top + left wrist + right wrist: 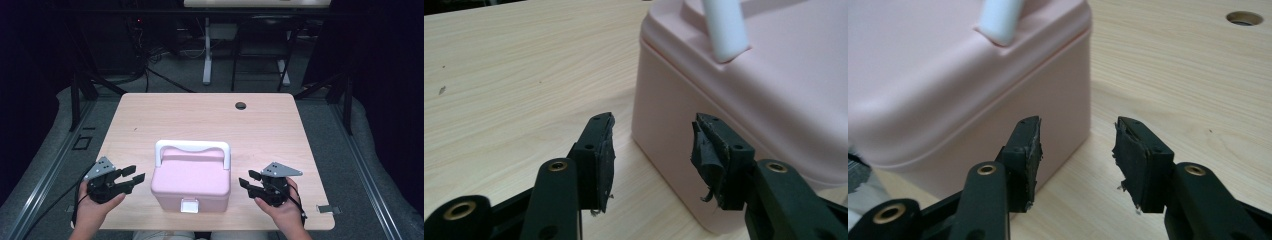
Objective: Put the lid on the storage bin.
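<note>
Table evenly lit; dark surroundings; soft shadows; close-ups slightly soft.

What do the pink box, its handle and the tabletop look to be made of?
Box: likely moulded plastic, smooth matte pink with rounded edges and a lid seam. Handle: white plastic, slightly glossy. Tabletop: pale wood-grain surface, probably laminate; streaked grain and a round cable hole.

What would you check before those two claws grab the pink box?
1. Left gripper jaws open, nothing between them: ok.
2. Right gripper jaws open, nothing between them: ok.
3. Pink box lies between the two grippers, touched by neither: ok.
4. Lid shut, white latch down: looks ok.
5. White handle folded flat or raised: cannot tell.
6. Table bare around the box: ok.
</note>
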{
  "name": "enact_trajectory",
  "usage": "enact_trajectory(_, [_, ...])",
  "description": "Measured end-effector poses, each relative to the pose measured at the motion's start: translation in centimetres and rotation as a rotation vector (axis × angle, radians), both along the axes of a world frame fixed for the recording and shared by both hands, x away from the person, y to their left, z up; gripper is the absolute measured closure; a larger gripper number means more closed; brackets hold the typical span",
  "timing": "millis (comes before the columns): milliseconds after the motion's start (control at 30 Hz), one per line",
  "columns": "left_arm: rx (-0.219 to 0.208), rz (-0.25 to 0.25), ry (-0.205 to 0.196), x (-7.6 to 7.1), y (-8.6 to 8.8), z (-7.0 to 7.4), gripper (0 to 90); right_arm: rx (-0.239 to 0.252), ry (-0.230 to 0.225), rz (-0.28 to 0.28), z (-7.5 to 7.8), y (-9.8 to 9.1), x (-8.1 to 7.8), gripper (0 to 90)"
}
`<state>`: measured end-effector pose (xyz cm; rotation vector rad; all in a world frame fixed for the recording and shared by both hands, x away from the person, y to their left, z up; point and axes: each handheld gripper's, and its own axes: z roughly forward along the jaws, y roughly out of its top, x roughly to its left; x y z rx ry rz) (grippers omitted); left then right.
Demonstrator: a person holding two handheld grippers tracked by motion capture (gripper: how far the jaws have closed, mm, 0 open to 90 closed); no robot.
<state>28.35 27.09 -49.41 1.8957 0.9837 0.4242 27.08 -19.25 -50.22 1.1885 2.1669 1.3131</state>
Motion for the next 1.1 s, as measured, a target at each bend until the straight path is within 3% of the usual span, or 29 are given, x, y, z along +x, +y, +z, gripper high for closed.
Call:
enact_trajectory(233, [-0.004,0.049,0.013,0.8,0.7,-1.6,48.4,-0.023,0.017,-0.052,-1.6,-0.8,1.1,50.9])
enact_trajectory(500, [0.026,0.058,0.013,1.3,0.7,-3.2,46.7,-0.082,0.003,-0.074,-2.8,-0.8,1.8,48.5])
enact_trajectory(733, [0.026,0.095,0.018,1.6,1.1,-4.1,45.3,-0.075,0.018,-0.076,-3.6,-0.6,2.3,47.8])
enact_trajectory(1100, [0.042,0.104,0.014,2.0,1.0,-4.6,44.8,-0.062,0.028,-0.099,-4.1,-1.1,2.8,47.5])
